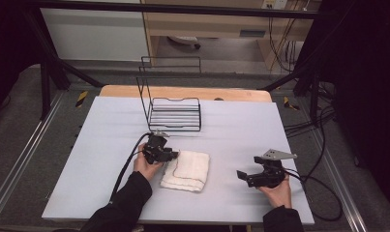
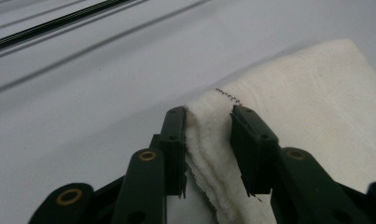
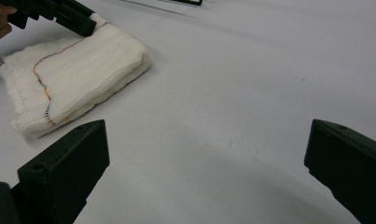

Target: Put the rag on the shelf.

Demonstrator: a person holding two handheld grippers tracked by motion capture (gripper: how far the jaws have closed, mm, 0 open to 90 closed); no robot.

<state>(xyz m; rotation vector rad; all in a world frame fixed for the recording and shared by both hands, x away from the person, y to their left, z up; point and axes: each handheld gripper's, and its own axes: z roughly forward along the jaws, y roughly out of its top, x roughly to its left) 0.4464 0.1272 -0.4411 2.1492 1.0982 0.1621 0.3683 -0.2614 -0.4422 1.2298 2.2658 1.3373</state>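
Near the towel's (image 1: 187,170) left corner, the left gripper (image 2: 208,122) has its jaws around a pinch of the folded edge, with several layers bunched between the pads; the jaws look nearly closed on the cloth, though how firm the hold is cannot be told. The towel lies flat on the table (image 1: 86,145), in front of the wire rack (image 1: 174,114) and a little to its right. To the right of the towel and well apart from it, the right gripper (image 1: 248,177) hangs with its jaws wide and nothing between them.

The likely trouble is the grip itself. It sits on a corner, so a lift could take only the top layers, and the fold would fall open or the rest would drag across the table. A shallow bite could also slip off the soft edge. With the right gripper so far off, nothing holds the towel's other side, so a pull by the left one would slide the whole stack, not unfold it.
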